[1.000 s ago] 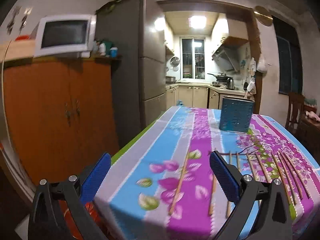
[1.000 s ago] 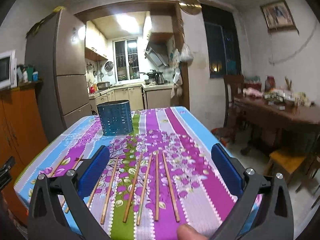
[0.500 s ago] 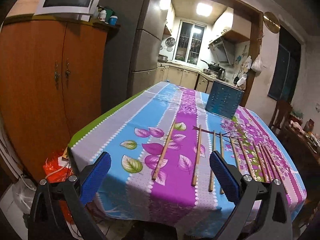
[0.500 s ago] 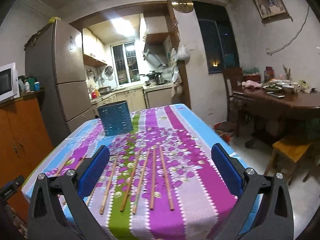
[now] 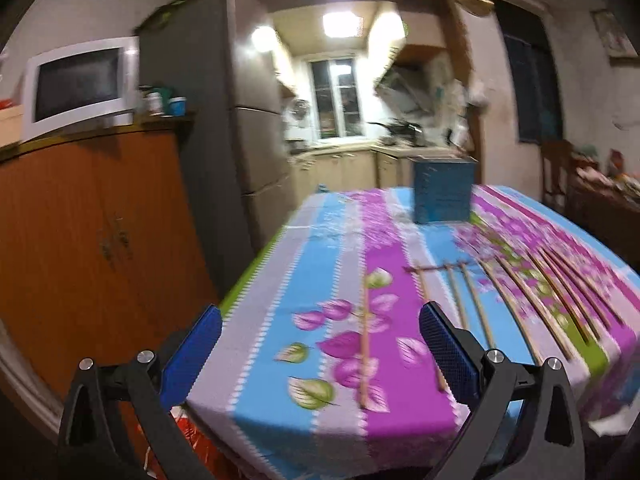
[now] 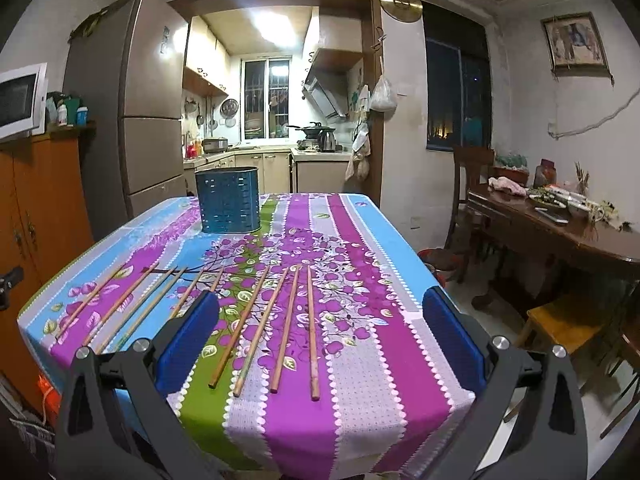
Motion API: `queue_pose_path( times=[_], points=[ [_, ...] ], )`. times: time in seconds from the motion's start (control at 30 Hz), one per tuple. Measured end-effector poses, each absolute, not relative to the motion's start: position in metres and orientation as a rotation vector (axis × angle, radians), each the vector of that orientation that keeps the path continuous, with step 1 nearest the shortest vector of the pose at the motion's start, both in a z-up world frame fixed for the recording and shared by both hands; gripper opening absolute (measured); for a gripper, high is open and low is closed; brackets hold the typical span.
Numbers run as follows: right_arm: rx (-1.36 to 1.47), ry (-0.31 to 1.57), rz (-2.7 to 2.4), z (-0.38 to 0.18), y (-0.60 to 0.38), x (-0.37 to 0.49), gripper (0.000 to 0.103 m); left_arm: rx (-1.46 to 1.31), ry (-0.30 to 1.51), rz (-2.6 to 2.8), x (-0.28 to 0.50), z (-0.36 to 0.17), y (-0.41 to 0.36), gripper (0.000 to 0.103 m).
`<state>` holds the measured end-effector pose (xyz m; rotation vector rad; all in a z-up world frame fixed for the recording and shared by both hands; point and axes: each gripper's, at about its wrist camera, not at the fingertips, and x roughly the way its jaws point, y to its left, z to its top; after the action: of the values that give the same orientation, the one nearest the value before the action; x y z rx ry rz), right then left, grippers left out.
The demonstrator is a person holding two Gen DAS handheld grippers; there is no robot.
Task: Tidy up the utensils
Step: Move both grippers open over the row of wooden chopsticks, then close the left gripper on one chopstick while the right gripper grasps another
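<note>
Several wooden chopsticks lie side by side in a row across the near half of the flowered tablecloth. They also show in the left wrist view. A blue perforated utensil holder stands upright at the far end of the table; it also shows in the left wrist view. My left gripper is open and empty, held before the table's near left corner. My right gripper is open and empty, above the near edge over the right-hand chopsticks.
An orange cabinet with a microwave and a grey fridge stand left of the table. A dark wooden table and chairs stand to the right. The kitchen lies behind.
My left gripper has swung and tilted, so its view is blurred and sits lower and closer to the table's near left corner. My right gripper has drawn back a little and risen.
</note>
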<state>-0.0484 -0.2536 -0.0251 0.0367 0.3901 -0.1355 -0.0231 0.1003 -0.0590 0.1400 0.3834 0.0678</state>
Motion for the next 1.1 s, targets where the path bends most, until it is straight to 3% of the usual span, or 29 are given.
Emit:
queue_pose_path(
  times=[0.2,0.4,0.47,0.73,0.83,0.93,1.1],
  points=[
    [0.013,0.426,-0.146,-0.032,-0.258,-0.053,0.098,0.146,0.457,-0.081,-0.022,-0.084,0.073,0.094],
    [0.001,0.451,-0.118,-0.044,-0.249,-0.053,0.098,0.18,0.533,-0.165,-0.01,-0.117,0.048,0.071],
    [-0.012,0.446,-0.11,-0.046,-0.245,-0.054,0.098,0.181,0.552,-0.181,-0.004,-0.125,0.046,0.06],
    [-0.011,0.465,-0.081,-0.053,-0.24,-0.051,0.094,0.174,0.593,-0.182,0.012,-0.143,0.043,0.045],
    [0.001,0.475,-0.061,-0.055,-0.239,-0.051,0.087,0.169,0.611,-0.194,0.013,-0.148,0.044,0.031],
    [0.002,0.486,-0.033,-0.058,-0.234,-0.051,0.079,0.158,0.602,-0.208,0.012,-0.15,0.044,0.025],
    [-0.022,0.514,0.034,-0.067,-0.216,-0.05,0.056,0.162,0.581,-0.226,0.009,-0.152,0.04,0.012]
  ],
)
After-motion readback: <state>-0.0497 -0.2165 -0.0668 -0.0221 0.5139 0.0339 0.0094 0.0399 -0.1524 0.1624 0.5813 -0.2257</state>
